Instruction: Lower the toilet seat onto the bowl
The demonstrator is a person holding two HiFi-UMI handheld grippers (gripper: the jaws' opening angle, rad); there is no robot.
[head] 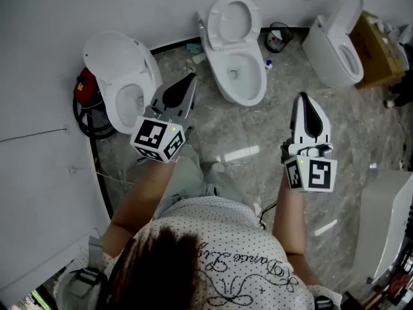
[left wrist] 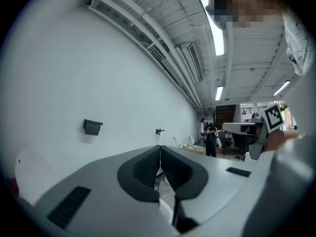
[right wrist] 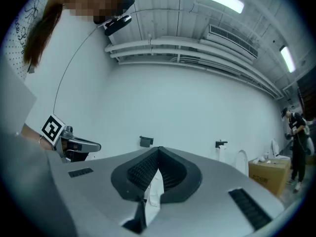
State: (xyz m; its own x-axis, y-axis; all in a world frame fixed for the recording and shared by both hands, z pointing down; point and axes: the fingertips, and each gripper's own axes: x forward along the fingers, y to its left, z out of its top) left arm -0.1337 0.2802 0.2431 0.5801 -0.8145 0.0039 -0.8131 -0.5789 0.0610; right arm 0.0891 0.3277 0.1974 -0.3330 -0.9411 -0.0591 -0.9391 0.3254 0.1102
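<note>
Raised seat of mid toilet stands upright, far, betw. both tips; L gripper nearer than R gripper. Both jaw prs pressed together, empty.

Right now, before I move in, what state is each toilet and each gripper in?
Left gripper: jaws shut, empty.
Right gripper: jaws shut, empty.
Middle seat: raised, bowl open.
Left lid: raised, bowl open.
Right lid: raised.
</note>
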